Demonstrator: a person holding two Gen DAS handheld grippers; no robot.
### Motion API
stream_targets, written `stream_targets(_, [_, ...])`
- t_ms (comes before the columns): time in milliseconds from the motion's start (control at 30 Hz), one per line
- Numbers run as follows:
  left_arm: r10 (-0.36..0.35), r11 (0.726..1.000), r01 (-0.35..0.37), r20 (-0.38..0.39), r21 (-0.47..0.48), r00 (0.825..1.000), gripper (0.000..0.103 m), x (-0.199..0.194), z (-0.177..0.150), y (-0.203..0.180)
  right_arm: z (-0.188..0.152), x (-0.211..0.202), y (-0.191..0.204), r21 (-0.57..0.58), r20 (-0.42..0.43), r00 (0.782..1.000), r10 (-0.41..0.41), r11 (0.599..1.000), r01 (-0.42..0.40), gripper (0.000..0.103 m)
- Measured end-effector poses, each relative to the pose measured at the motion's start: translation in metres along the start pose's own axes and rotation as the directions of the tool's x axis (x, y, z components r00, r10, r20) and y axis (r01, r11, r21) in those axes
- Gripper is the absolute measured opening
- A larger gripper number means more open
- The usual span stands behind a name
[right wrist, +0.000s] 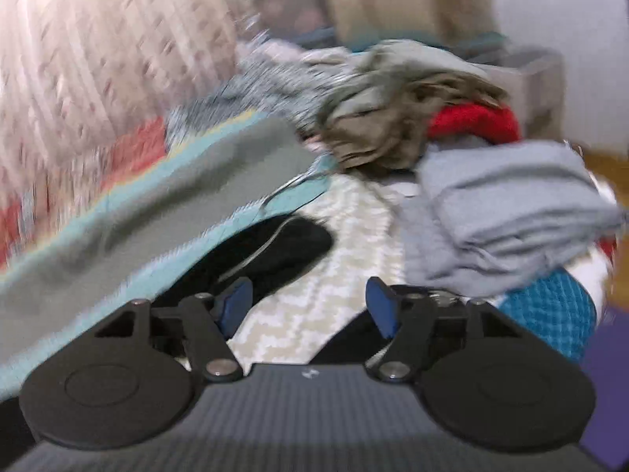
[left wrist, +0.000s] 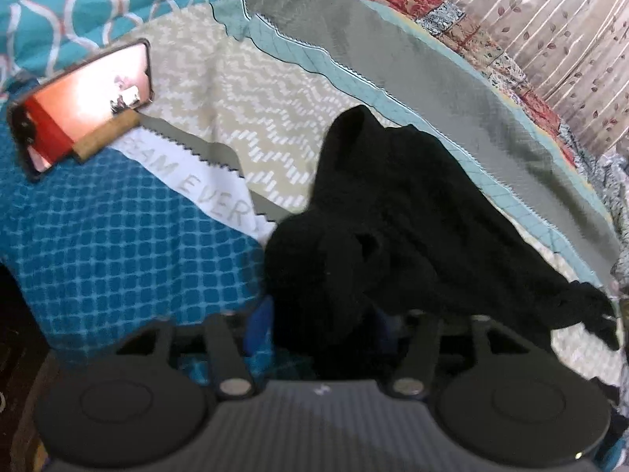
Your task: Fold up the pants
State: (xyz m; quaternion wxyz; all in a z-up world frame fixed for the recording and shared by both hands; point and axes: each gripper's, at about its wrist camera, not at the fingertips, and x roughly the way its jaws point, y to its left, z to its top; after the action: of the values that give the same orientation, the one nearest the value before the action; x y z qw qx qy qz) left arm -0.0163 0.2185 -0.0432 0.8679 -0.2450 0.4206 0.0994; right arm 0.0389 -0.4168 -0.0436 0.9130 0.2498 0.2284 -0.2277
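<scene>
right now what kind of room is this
Most likely a bedroom: the black pants lie on a patchwork quilt spread over a bed, a pile of unfolded clothes sits at one end, and a leaf-print curtain hangs behind.

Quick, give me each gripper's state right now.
Left gripper: black pants bunched between its fingers; whether it grips them cannot be told.
Right gripper: open, holding nothing.

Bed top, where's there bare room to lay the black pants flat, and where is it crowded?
Free: the chevron quilt patch between the phone, the grey band and the black pants. Smaller: the chevron strip between pants and the folded grey garment. Crowded: the clothes pile behind it.
</scene>
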Motion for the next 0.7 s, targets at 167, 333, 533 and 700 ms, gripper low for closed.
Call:
stream_targets(167, [-0.010, 1.000, 0.009, -0.029, -0.009, 1.000, 0.053, 0.006, 0.000, 0.002, -0.006, -0.032, -0.063, 0.076, 0.025, 0.998, -0.058, 0.996, 0.056, 0.066])
stream_targets(333, [0.008, 1.000, -0.008, -0.037, 0.011, 0.999, 0.028, 0.011, 0.002, -0.010, -0.030, -0.033, -0.091, 0.075, -0.055, 0.993, -0.107, 0.991, 0.111, 0.067])
stream_targets(533, [-0.005, 1.000, 0.005, -0.024, -0.030, 1.000, 0.019, -0.003, 0.006, -0.006, -0.043, -0.003, -0.096, 0.160, -0.146, 0.987, -0.061, 0.984, 0.084, 0.066])
stream_targets(700, [-0.012, 0.994, 0.013, 0.006, -0.107, 1.000, 0.017, -0.019, 0.013, 0.004, -0.035, 0.026, -0.087, 0.146, -0.246, 0.963, -0.109, 0.978, 0.148, 0.008])
